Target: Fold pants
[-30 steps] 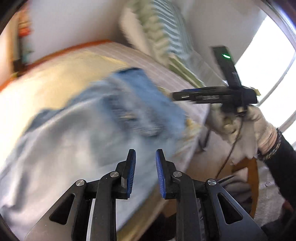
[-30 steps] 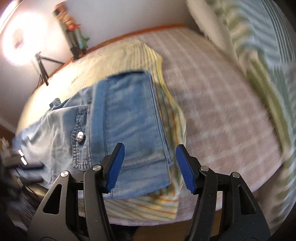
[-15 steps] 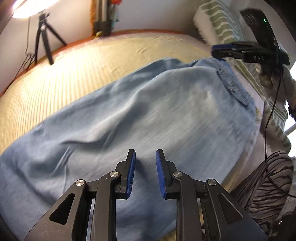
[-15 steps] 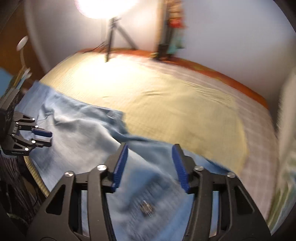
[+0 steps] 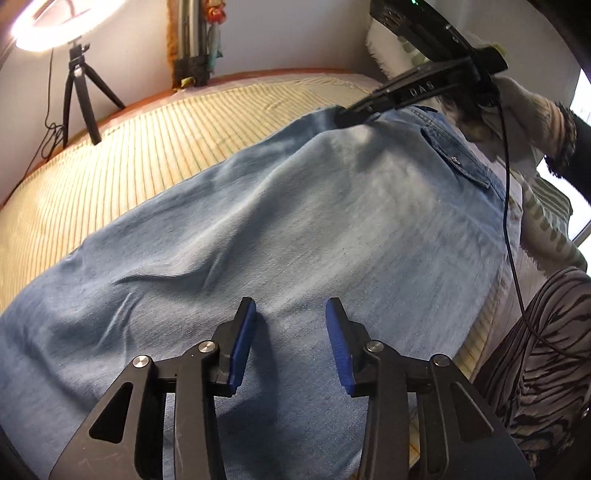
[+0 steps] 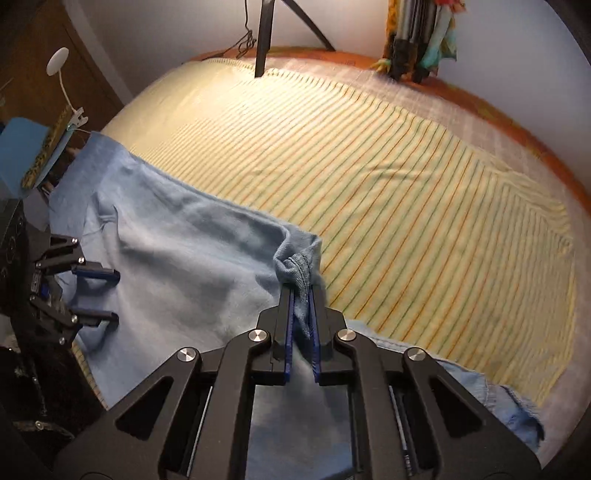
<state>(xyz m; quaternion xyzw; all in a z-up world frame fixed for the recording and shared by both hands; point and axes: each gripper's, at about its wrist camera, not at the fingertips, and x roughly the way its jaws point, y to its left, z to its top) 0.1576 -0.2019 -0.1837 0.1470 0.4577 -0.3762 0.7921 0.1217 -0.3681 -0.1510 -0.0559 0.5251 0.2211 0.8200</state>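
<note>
— Claws first?
— Right claw (image 6: 301, 314) clamped narrow on a bunched seam of the pants (image 6: 192, 266), at their far edge. Left claw (image 5: 290, 343) spread wide, gripping nothing, low over the denim near the bed's near edge.

— Advice for the fold?
— Probably best: pinch a matching edge with the left, lift both evenly, keep the cloth taut, lay seam on seam.

— Surroundings?
— Striped yellow bedspread (image 6: 406, 177) beneath. Ring light (image 5: 48, 22) on a tripod (image 5: 79, 99) past the bed's far edge.

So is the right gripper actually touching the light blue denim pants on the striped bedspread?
Touching. The right wrist view shows the right gripper shut on a bunched edge of the light blue denim pants, fabric pinched between its blue pads.
</note>
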